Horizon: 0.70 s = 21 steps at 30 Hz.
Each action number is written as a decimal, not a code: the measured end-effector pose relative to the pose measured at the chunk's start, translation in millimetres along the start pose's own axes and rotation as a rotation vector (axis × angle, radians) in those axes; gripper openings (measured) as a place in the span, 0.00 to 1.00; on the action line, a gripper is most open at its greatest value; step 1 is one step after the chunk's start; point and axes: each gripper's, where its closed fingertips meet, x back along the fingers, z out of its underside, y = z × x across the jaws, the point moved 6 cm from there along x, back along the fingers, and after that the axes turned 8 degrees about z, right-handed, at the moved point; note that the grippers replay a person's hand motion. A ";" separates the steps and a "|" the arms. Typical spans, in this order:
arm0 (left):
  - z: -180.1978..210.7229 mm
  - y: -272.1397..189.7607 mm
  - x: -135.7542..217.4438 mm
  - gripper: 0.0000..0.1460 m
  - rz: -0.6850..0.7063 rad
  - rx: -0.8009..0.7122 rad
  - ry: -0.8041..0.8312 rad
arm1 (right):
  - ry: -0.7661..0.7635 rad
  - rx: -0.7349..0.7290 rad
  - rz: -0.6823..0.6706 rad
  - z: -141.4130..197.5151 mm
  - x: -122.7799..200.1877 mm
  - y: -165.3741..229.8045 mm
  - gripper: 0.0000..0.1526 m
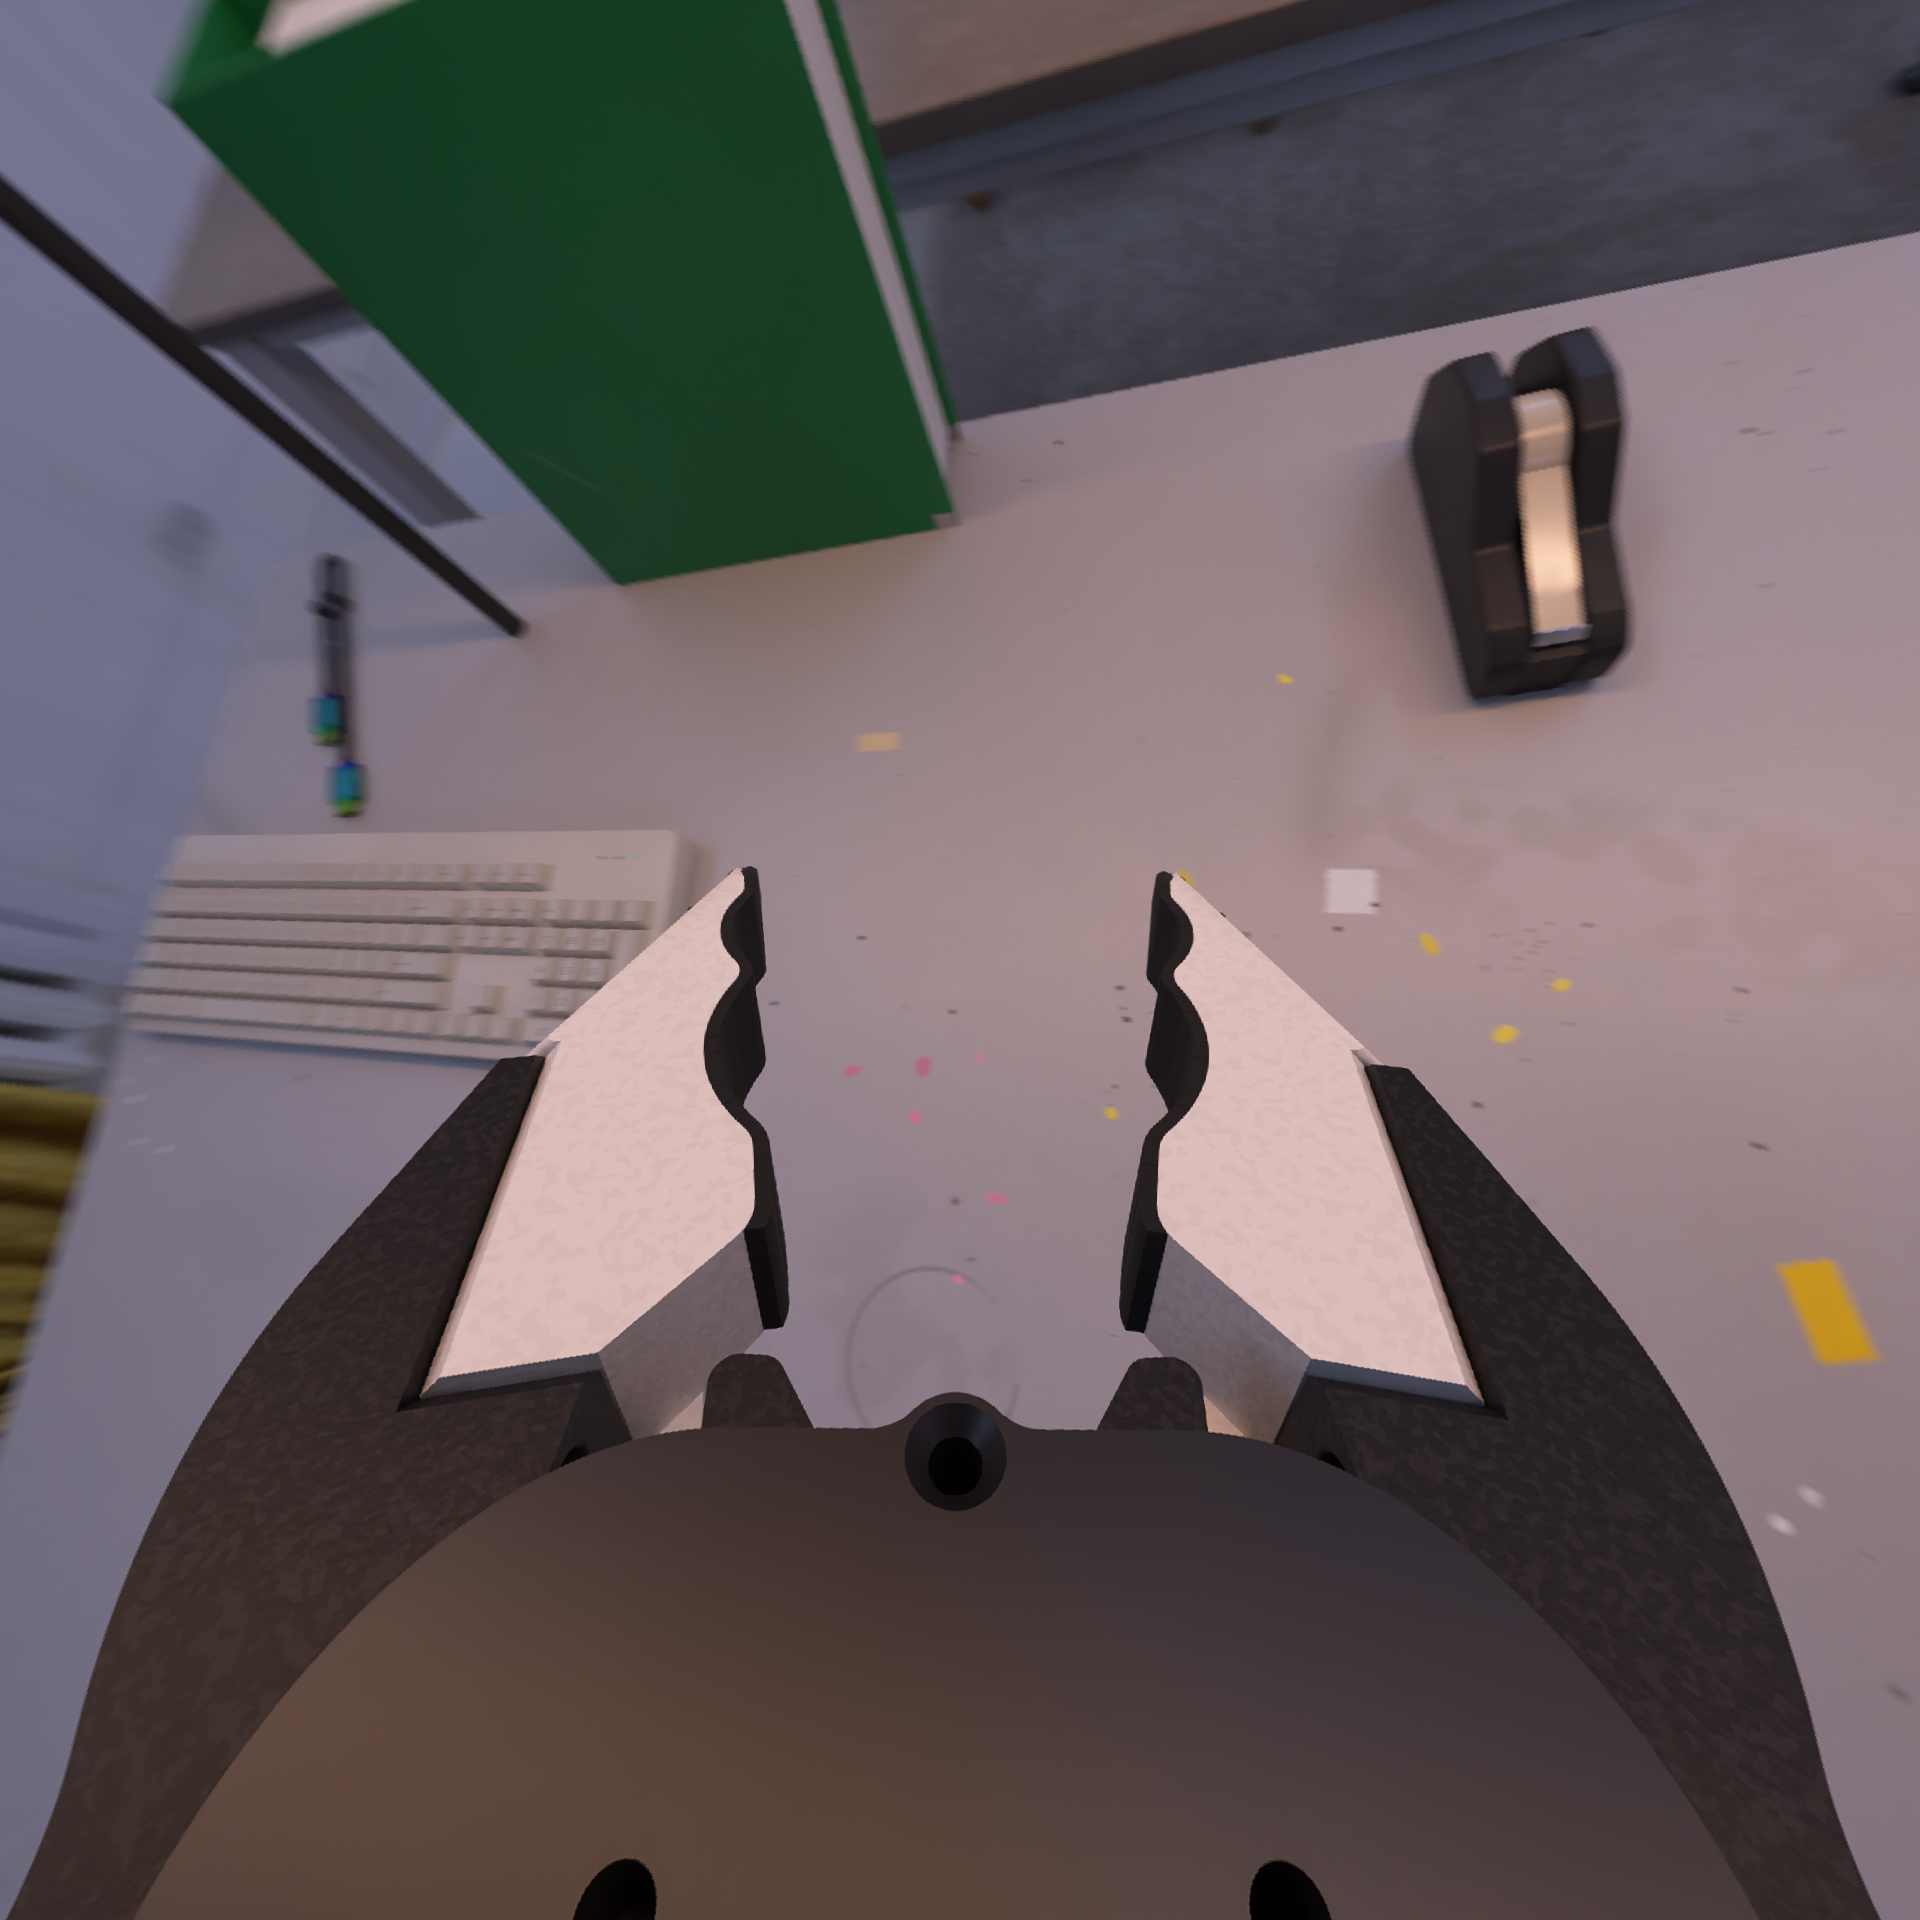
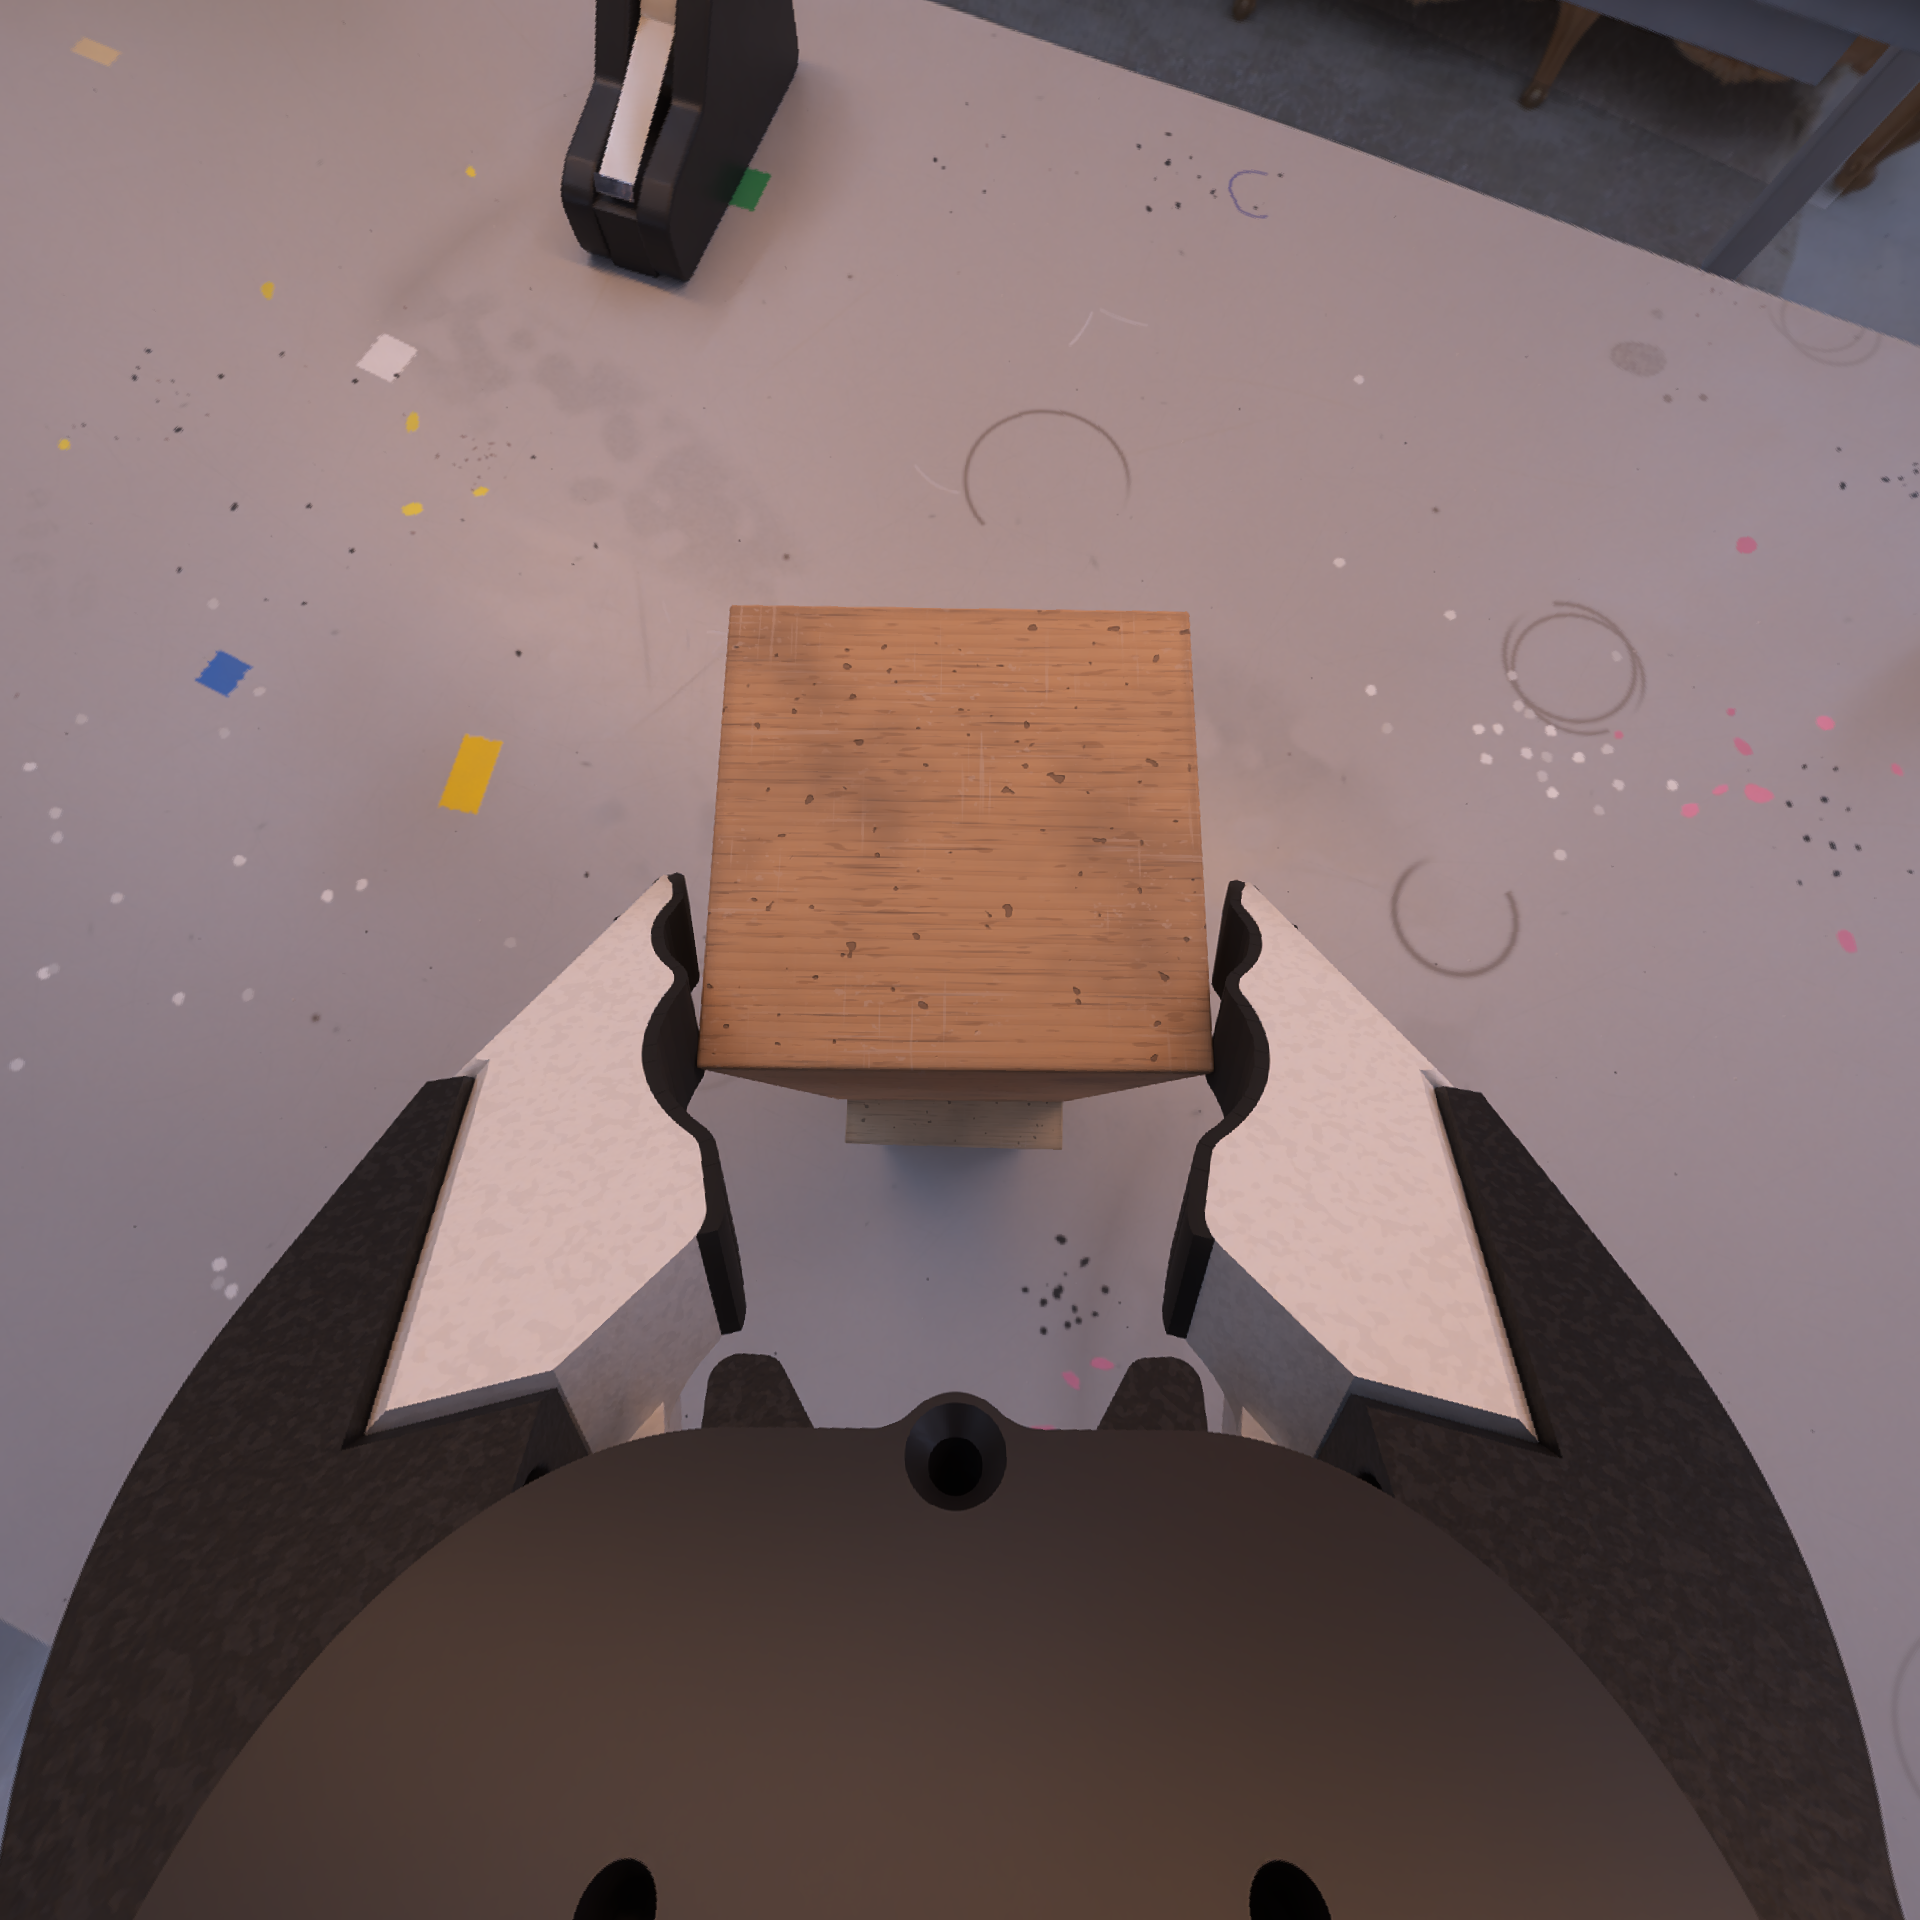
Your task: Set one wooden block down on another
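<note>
Your right gripper [image 2: 954,935] is looking down over a brown wooden block [image 2: 954,842], with its fingers [image 2: 582,1122] standing on either side of the block's near half. The dark pads are lying right against the block's left and right edges, but you cannot tell from this view whether they are clamping it or have just let go. Under the brown block's near edge a paler wooden block [image 2: 954,1125] is peeking out, narrower than the one above it; the brown block is lying over it, though whether the two are touching is hidden. Both are sitting near the middle of the grey tabletop [image 2: 1351,1039], which is showing ring marks, dark specks and small scraps of coloured tape. A black tape dispenser [image 2: 675,135] is standing well beyond the blocks, toward the far left. Your left gripper [image 1: 956,914] is hovering over a bare stretch of the tabletop [image 1: 1039,644] with its fingers [image 1: 623,1122] spread apart and nothing between them. Ahead of it to the left a white keyboard [image 1: 405,945] is lying flat, a green box [image 1: 582,270] is standing farther back, and the same tape dispenser [image 1: 1522,520] is sitting off to the right.
</note>
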 end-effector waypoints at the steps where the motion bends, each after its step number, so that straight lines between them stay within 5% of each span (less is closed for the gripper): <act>1: 0.4 -1.7 5.0 0.52 -0.048 -0.022 -0.008 | 0.000 0.000 0.001 0.0 0.0 0.1 0.66; 9: -15.3 7.9 29.5 0.62 -0.266 -0.086 -0.062 | 0.002 0.000 0.003 -0.5 -0.3 -0.1 0.66; 21: -25.3 7.6 39.6 0.64 -0.286 -0.087 -0.099 | 0.001 0.000 0.003 -0.6 -0.4 -0.3 0.66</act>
